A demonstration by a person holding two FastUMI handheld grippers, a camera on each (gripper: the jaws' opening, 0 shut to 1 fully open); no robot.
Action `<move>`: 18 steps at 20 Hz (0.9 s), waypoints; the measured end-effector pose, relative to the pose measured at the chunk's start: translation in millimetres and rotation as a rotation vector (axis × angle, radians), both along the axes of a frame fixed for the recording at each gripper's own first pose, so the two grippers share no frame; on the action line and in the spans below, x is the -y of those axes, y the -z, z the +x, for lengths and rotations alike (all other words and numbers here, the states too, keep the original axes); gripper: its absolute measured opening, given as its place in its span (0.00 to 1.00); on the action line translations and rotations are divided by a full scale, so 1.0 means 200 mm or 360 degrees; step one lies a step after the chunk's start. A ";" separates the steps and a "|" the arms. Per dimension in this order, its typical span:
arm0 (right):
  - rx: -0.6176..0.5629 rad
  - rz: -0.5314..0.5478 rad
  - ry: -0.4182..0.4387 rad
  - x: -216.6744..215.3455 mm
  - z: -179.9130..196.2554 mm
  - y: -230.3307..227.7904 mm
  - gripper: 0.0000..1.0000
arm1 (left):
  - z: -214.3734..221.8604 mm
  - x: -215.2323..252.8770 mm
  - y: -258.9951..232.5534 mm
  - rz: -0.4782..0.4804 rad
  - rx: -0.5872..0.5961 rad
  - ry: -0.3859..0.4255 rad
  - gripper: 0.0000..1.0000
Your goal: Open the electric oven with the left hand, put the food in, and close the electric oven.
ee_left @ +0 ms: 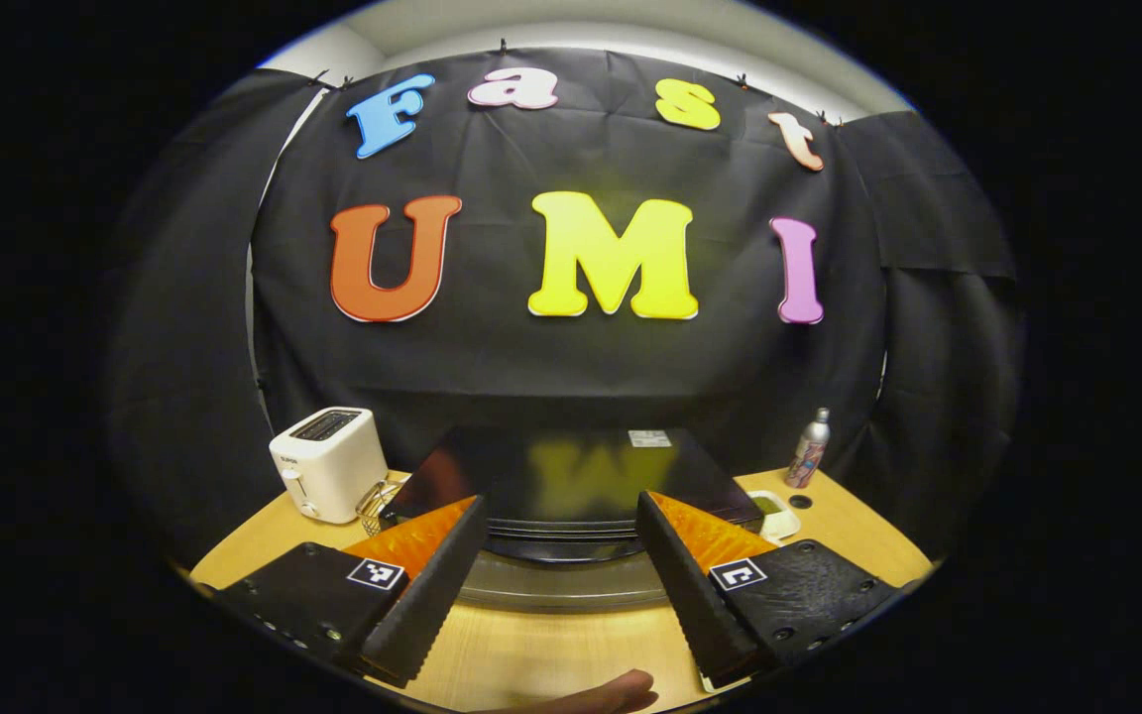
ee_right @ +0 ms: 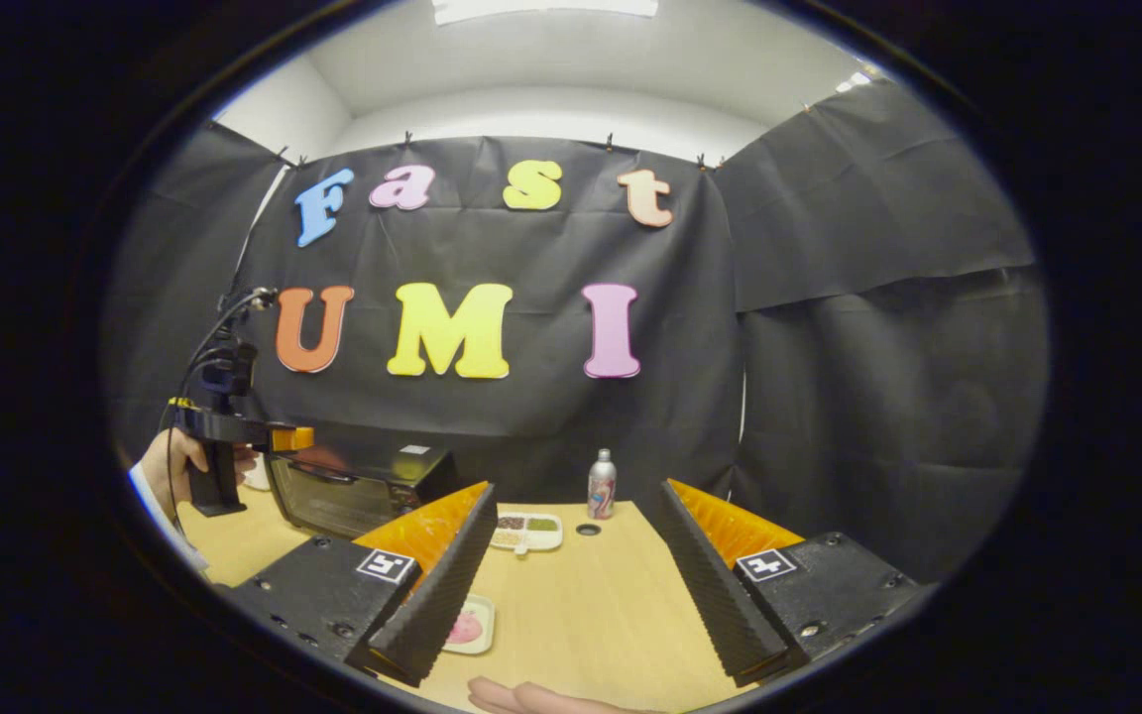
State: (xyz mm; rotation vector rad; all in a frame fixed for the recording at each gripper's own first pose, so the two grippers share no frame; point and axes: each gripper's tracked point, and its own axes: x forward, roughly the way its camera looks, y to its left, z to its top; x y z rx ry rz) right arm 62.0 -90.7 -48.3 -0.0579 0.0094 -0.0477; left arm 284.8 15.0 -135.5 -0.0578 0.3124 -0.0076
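Observation:
The black electric oven [ee_left: 551, 471] stands straight ahead in the left gripper view, its door shut and a silvery front strip [ee_left: 561, 590] below the top. My left gripper [ee_left: 559, 501] is open, its fingers spread over the oven's front top edge. In the right gripper view the oven [ee_right: 353, 496] sits at the left, with the left gripper [ee_right: 288, 437] held by a hand just above its front. A small plate with pink food [ee_right: 469, 627] lies on the table, partly behind a finger of my open, empty right gripper [ee_right: 578, 491].
A white toaster [ee_left: 328, 476] stands left of the oven, with a wire rack [ee_left: 375, 506] beside it. A divided dish of condiments [ee_right: 526, 531] and a small bottle [ee_right: 602, 486] sit to the oven's right on the wooden table [ee_right: 591, 615]. Black cloth walls close the booth.

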 end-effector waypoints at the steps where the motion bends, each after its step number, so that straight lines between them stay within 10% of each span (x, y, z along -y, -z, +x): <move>1: 0.0029 -0.0012 0.0024 0.03 0.00 -0.02 1.00 | 0.03 0.03 0.05 -0.0010 -0.0035 0.0042 0.95; 18: 0.0067 -0.0035 -0.0010 -0.01 -0.21 -0.09 1.00 | 0.12 0.04 0.29 0.0032 -0.0253 0.0073 0.95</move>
